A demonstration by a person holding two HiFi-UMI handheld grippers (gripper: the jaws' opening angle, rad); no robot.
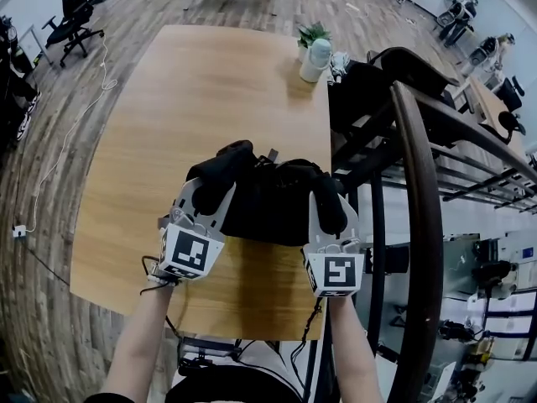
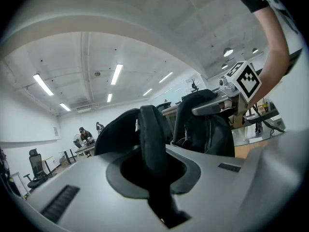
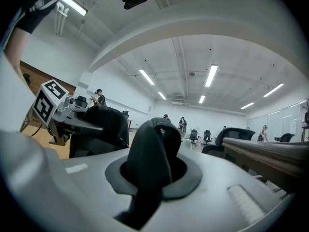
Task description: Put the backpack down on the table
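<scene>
The backpack [image 1: 270, 198] is black, soft and bulky, with thick padded shoulder straps that loop up from its top. In the head view it sits in the lower middle of the frame, over the near part of the wooden table [image 1: 193, 99]. Whether its bottom touches the wood I cannot tell.

The left gripper [image 1: 205, 201] has its jaws pinched on one strap [image 2: 152, 139]. The right gripper [image 1: 329, 208] is clamped the same way on the other strap [image 3: 152, 149]. In both gripper views the dark padding fills the gap between the jaws and arches up over them.

Only the head view shows the whole tabletop. A small potted plant [image 1: 312, 34] and a white bottle [image 1: 317, 57] stand at its far edge, in the upper middle of the frame. An office chair [image 1: 74, 11] stands on the plank floor at upper left.

The gripper views look level across the room instead. They show long ceiling lights [image 2: 116, 74] and people [image 2: 84, 135] at desks far back. The left gripper view has the bag's body at centre right, with the other tool's marker cube [image 2: 246, 79] and a forearm [image 2: 273, 47] above it. The right gripper view shows the bag at left, below the first tool's cube [image 3: 48, 103].
</scene>
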